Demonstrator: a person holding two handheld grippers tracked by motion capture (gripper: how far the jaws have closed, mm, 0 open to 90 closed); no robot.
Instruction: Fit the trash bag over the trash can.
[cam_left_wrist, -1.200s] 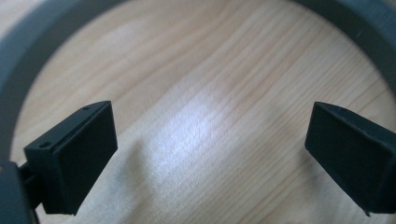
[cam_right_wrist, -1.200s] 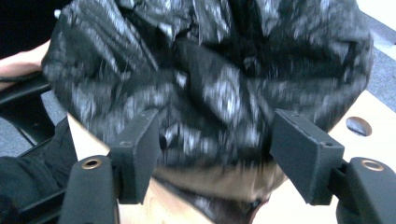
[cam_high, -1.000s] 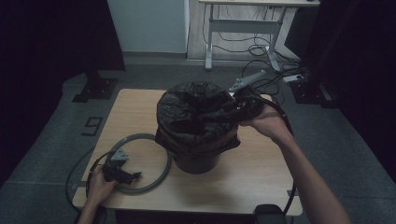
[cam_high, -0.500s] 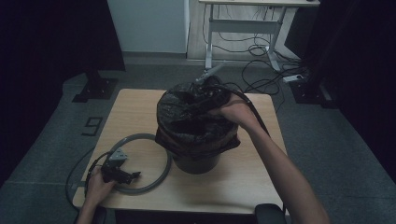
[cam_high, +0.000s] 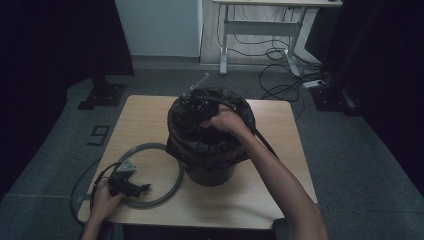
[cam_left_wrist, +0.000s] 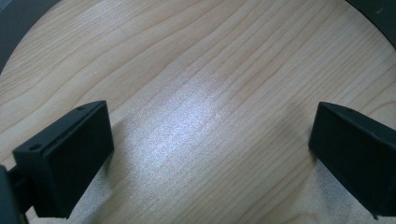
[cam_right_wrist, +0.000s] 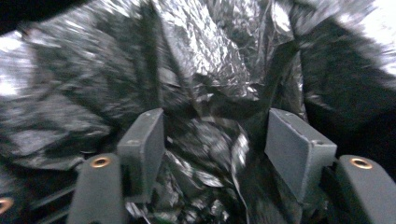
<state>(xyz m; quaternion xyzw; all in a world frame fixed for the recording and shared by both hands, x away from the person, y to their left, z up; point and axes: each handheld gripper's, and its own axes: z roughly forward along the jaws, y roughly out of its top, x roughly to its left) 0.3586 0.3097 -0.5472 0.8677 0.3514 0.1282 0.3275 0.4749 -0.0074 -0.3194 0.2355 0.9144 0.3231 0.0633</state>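
1. While the left gripper (cam_high: 142, 188) idles open at the tabletop's near-left corner, the right gripper (cam_right_wrist: 215, 140) dips into the bin (cam_high: 210, 172) mid-table.
2. Its jaws, just widened, bracket crumpled liner (cam_right_wrist: 205, 60) straight ahead, unpinched.

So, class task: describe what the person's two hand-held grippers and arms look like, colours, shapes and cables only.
Left hand-held gripper: two black, blocky rectangular jaws with small screw holes; a grey three-cornered plate on top and a dark trailing cable. Right hand-held gripper: grey-black block jaws on black arms with brass-coloured rivets, thick black cable. Forearms are bare, no sleeves visible.
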